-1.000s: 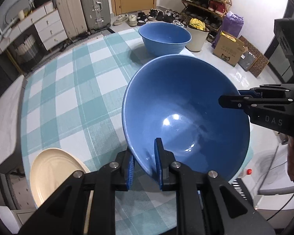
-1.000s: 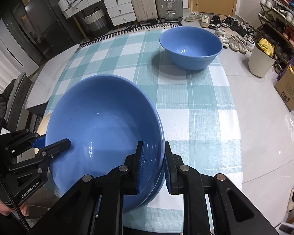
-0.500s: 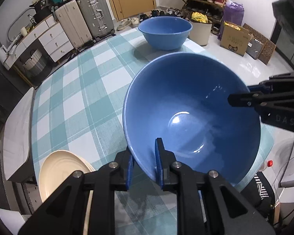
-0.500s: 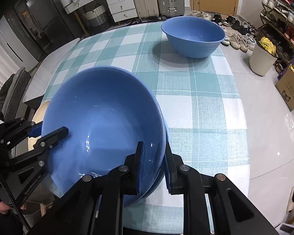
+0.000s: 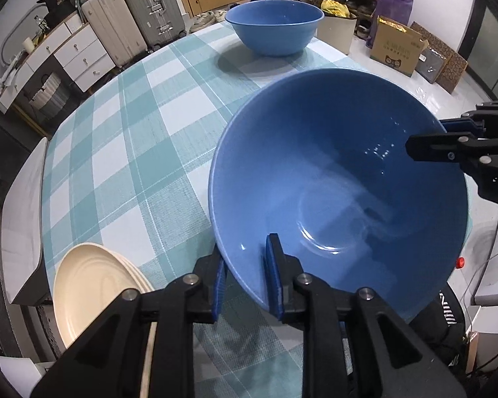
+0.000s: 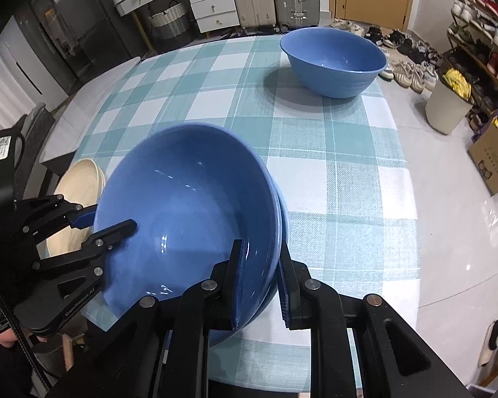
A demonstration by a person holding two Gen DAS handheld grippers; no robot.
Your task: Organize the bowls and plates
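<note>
Right wrist: left gripper (image 6: 111, 219), marked "GenRobot.AI", jaws just opening around bowl (image 6: 189, 205).

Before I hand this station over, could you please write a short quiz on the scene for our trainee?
1. Where does the far bowl stand? A: on the floor. B: on the checked tablecloth. C: on a suitcase.
2. True or false: the cream plates lie inside the near bowl.
3. What are the jaws of the right gripper closed on?

Key: 1. B. 2. False; the plates sit beside the near bowl, at the table's edge. 3. The rim of the near bowl.
</note>
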